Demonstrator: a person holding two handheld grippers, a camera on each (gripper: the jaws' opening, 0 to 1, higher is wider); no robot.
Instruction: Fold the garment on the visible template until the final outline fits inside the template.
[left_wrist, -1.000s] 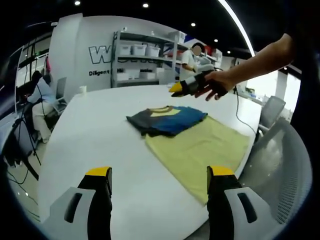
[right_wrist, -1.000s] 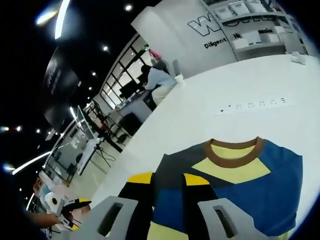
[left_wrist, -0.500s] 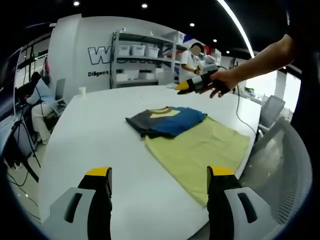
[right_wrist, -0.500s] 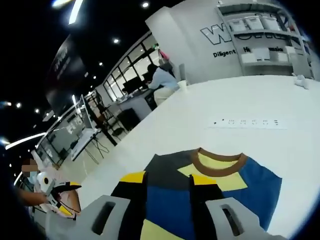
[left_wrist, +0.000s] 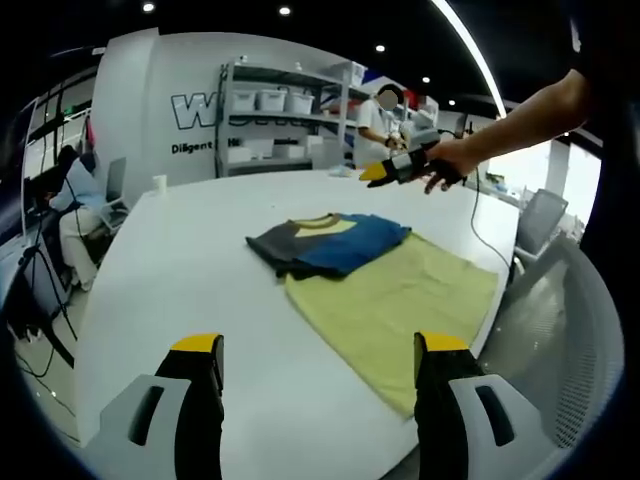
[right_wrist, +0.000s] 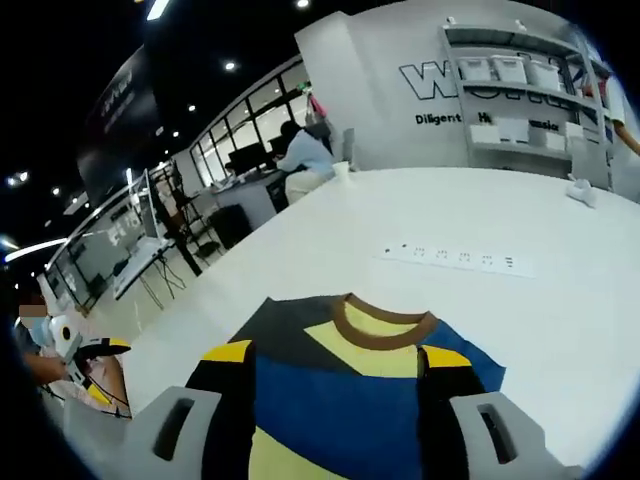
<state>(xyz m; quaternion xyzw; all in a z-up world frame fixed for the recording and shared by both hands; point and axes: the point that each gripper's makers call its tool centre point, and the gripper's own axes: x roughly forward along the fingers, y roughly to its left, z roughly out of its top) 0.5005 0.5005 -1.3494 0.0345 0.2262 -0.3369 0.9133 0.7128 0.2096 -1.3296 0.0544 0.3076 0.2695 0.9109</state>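
While the folded shirt (left_wrist: 330, 242) is lying on the yellow template (left_wrist: 395, 298) on the white desk (left_wrist: 180, 280) | left tool (left_wrist: 318, 400) is hanging wide open, holding nothing | right tool (right_wrist: 335, 400) is hovering open over the shirt, gripping nothing

White table (left_wrist: 190, 270) bears folded garment (left_wrist: 330, 240) (on yellow template (left_wrist: 400, 295)).

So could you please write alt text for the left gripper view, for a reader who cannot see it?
A folded blue, grey and yellow garment lies on the far end of a yellow-green template on a white table. The left tool is open and empty in the foreground. The right tool, held in a person's hand, is raised above the table beyond the garment.
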